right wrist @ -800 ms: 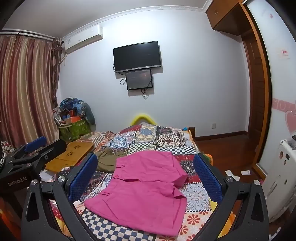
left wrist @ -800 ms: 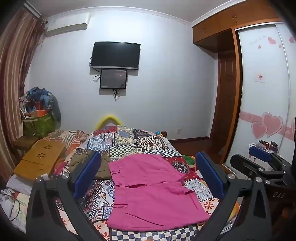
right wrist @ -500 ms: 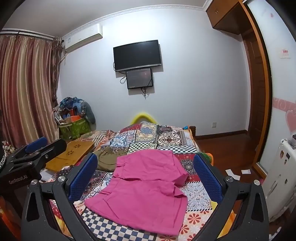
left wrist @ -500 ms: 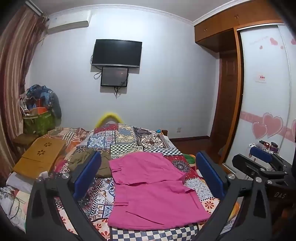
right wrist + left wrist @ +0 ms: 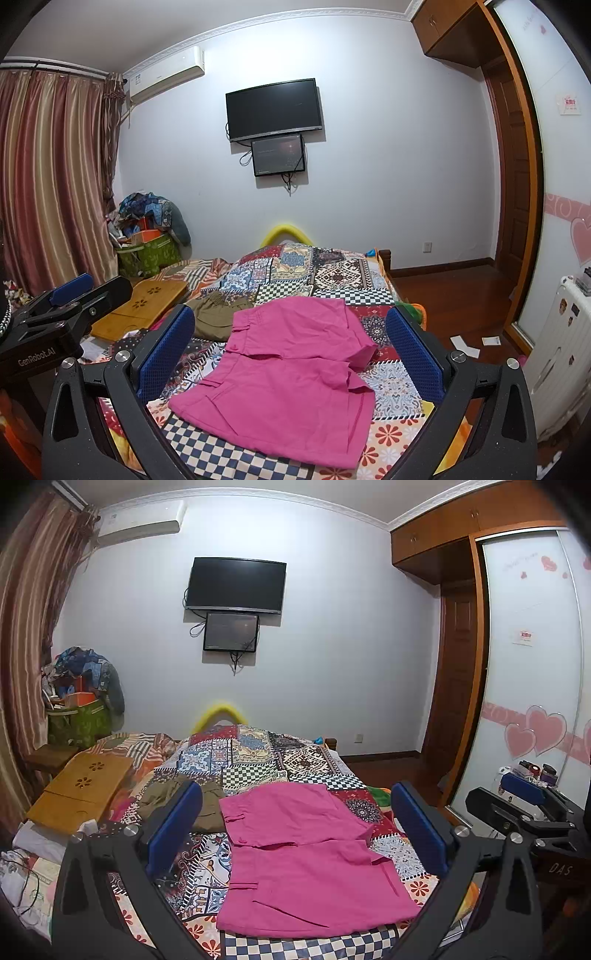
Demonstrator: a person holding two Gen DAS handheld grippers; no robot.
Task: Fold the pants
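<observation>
- Two black grippers with blue pads, left gripper [image 5: 295,827] and right gripper [image 5: 291,343], hang spread wide with nothing held.
- Bright pink cotton pants [image 5: 306,856] lie flat on the patchwork bedspread [image 5: 258,753], beside olive folded cloth [image 5: 207,805].
- Green patterned fabric basket [image 5: 147,254] brims with orange boxes and heaped clothing.

Pink pants [image 5: 306,853] showing plain between blue-padded jaws; patchwork bedspread [image 5: 258,753] running multicolour beyond them; olive garment [image 5: 218,317] sitting left.
</observation>
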